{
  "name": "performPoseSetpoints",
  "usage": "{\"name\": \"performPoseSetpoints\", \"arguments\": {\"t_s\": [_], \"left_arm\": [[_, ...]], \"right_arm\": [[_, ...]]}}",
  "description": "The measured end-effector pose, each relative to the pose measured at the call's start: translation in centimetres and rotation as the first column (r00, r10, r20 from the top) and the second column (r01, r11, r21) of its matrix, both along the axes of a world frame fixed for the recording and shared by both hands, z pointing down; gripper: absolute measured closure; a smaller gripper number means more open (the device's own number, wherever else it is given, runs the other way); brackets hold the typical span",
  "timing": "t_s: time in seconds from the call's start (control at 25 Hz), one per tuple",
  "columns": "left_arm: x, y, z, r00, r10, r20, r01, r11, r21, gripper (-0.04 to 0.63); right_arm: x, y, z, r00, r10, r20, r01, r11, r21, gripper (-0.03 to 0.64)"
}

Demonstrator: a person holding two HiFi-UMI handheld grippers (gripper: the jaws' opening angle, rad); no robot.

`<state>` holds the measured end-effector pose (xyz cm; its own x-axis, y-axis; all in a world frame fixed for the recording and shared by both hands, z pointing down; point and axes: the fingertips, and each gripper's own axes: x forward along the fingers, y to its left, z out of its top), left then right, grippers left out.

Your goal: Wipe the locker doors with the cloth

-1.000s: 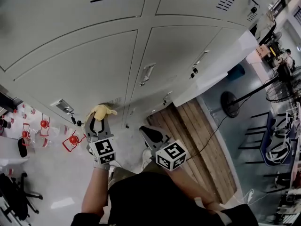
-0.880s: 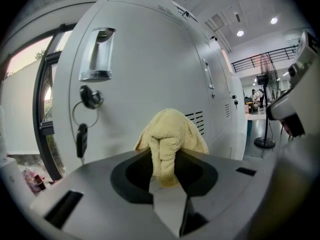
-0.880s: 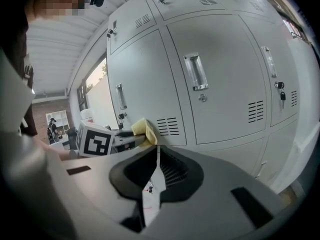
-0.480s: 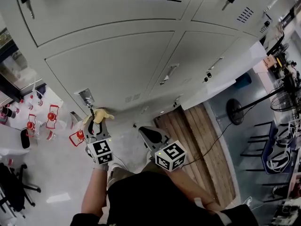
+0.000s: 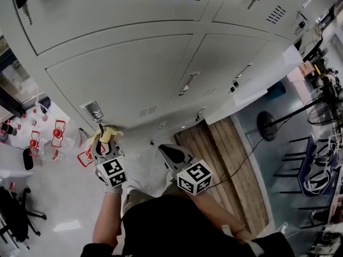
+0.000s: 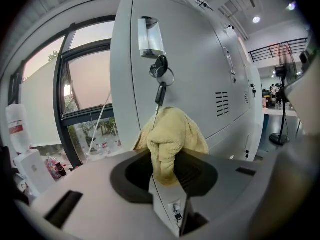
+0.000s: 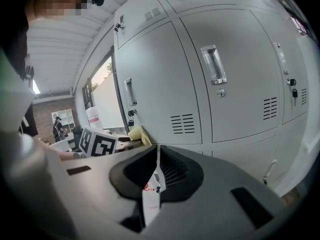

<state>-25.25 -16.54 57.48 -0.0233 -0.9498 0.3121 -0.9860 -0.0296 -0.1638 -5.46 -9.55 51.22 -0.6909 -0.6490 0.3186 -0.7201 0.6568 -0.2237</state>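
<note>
The grey locker doors (image 5: pixel 123 74) fill the upper part of the head view. My left gripper (image 5: pixel 103 142) is shut on a bunched yellow cloth (image 5: pixel 106 134), just below a lower door's handle (image 5: pixel 94 110). In the left gripper view the cloth (image 6: pixel 171 136) sticks out from between the jaws, right under the keys (image 6: pixel 160 79) hanging from the lock and the handle (image 6: pixel 150 36). My right gripper (image 5: pixel 172 153) hangs back from the lockers, shut with nothing in it (image 7: pixel 157 176). From its view, the cloth (image 7: pixel 138 134) and the left gripper's marker cube (image 7: pixel 100 143) show at left.
Several red-capped bottles (image 5: pixel 51 141) stand on the floor at the left, by a window (image 6: pixel 85 109). A wooden platform (image 5: pixel 225 159) lies at the lockers' foot on the right, with a standing fan (image 5: pixel 265 123) beyond. An office chair (image 5: pixel 16 218) is at lower left.
The left gripper with the cloth has drawn closer to the lower-left door's handle and hanging keys. The head view has shifted along the lockers. The right gripper has stayed put.
</note>
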Motion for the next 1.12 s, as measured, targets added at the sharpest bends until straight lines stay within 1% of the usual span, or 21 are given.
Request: {"name": "performPoseSetpoints", "arguments": {"t_s": [0.16,0.56,0.8,1.12], "left_arm": [[1.0,-0.4,0.4,1.000,-0.012,-0.018,0.012,1.000,-0.013,0.483],[5.6,-1.9,1.2,0.999,0.020,-0.040,-0.022,0.999,-0.036,0.483],[9.4,-3.1,1.3,0.997,0.068,-0.043,-0.070,0.996,-0.046,0.483],[15.0,-4.9,1.5,0.985,0.164,-0.048,-0.166,0.985,-0.049,0.483]], "right_arm": [[1.9,-0.2,0.1,1.000,0.021,0.002,-0.021,1.000,-0.003,0.586],[7.8,-0.2,0.3,0.996,0.091,-0.005,-0.091,0.996,-0.007,0.586],[11.5,-0.2,0.2,0.989,0.146,-0.010,-0.146,0.989,-0.007,0.586],[16.0,0.4,0.3,0.972,0.236,-0.015,-0.237,0.972,-0.009,0.586]]}}
